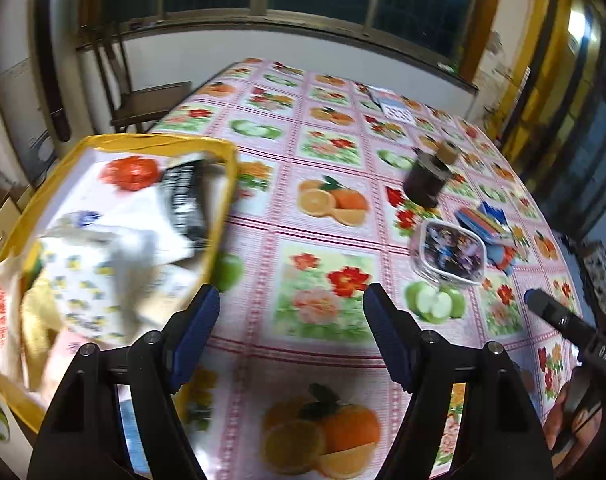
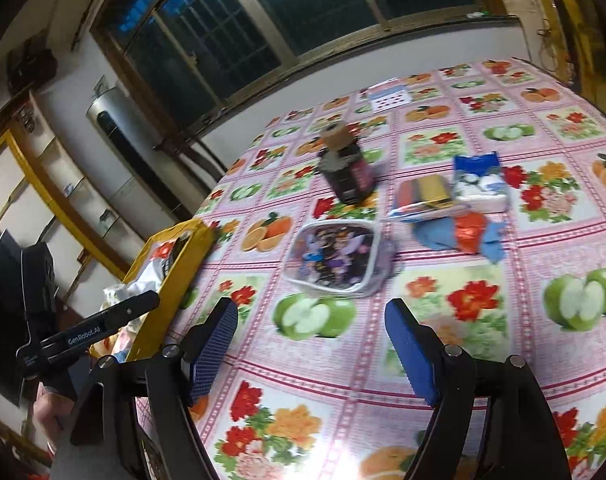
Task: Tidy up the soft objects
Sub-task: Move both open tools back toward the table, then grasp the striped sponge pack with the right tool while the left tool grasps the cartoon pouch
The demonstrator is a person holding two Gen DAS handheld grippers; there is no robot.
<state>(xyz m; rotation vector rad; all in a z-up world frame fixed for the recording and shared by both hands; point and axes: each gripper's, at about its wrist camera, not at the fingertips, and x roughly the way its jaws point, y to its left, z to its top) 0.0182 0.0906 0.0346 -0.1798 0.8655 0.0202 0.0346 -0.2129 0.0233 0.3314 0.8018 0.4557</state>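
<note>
A yellow-rimmed bag (image 1: 223, 184) at the table's left edge holds several soft packets and cloths (image 1: 103, 264); it shows again in the right wrist view as the bag (image 2: 171, 276). My left gripper (image 1: 293, 312) is open and empty, just right of the bag's rim. My right gripper (image 2: 313, 320) is open and empty above the tablecloth, short of a clear lidded tub (image 2: 335, 256). Beyond the tub lie a blue-and-white soft pack (image 2: 479, 182), a striped packet (image 2: 423, 196) and a blue cloth with an orange piece (image 2: 463, 236).
A dark jar with a tan cap (image 2: 345, 168) stands behind the tub. A card (image 2: 387, 96) lies at the far end of the fruit-print tablecloth (image 2: 443, 320). A chair (image 1: 143, 100) stands by the far left corner. The other gripper (image 2: 115, 320) hovers at the bag.
</note>
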